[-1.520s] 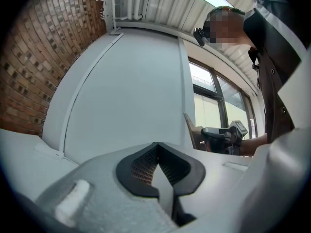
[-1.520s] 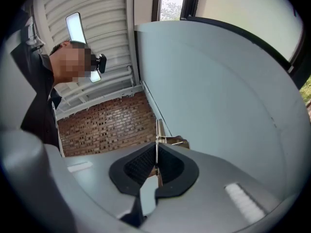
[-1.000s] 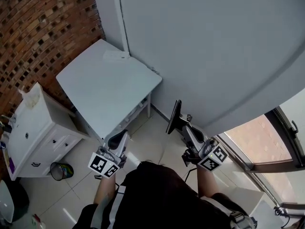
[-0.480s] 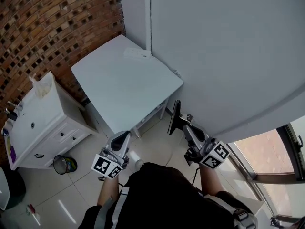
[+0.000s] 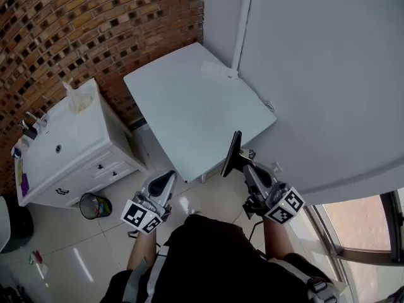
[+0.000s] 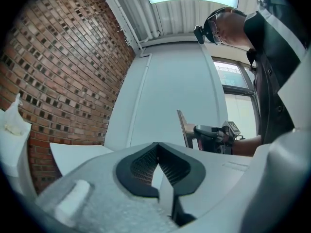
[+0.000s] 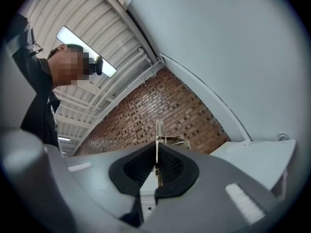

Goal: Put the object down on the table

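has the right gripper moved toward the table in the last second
Yes. The right gripper, shut on a flat panel, has closed in on the white table: the panel now overlaps the table's near edge, where floor showed between them before.

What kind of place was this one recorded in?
Probably a plain indoor room, perhaps a small workroom or flat: a brick wall, a white table against a pale wall, a white drawer cabinet and glossy floor tiles.
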A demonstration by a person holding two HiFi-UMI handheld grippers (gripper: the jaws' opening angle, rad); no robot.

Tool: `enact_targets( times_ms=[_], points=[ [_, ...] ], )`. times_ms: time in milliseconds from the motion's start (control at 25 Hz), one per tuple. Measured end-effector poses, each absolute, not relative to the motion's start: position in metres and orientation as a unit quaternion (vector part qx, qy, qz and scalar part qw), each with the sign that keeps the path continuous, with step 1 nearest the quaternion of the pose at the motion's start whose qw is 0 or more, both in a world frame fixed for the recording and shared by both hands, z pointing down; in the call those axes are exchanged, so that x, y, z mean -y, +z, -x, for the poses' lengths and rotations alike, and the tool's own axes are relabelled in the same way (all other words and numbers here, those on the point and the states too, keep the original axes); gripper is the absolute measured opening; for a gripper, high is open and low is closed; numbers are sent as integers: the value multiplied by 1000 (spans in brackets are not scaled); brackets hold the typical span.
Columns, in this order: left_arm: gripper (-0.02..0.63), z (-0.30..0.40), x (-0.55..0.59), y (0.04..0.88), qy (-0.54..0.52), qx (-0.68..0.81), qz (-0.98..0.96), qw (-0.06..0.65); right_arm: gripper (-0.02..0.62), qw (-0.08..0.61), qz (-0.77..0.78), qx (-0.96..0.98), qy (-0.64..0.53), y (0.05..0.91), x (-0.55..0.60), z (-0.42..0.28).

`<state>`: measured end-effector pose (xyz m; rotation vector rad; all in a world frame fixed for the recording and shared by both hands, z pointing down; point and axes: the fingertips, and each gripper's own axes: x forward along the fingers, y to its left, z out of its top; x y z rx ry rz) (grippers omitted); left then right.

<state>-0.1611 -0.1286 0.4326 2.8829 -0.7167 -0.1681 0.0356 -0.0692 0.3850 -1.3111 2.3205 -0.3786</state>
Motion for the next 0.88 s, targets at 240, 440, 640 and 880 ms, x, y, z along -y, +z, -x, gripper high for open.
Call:
enact_targets(
  times_ms=[240, 440, 640, 880],
  points=[
    [0, 213, 142, 431, -60, 285, -953, 80, 9, 213, 435, -864, -141, 381, 97, 12],
    [2, 235, 139, 432, -66, 309, -945, 83, 9, 199, 413, -876, -151, 382, 109, 31],
    [0, 247, 139, 437, -74, 338, -934, 93, 9, 189, 391, -888, -153, 381, 120, 42],
    [0, 244, 155, 436, -71, 362, -926, 82, 9, 192, 370, -893, -168, 389, 151, 37]
  ],
)
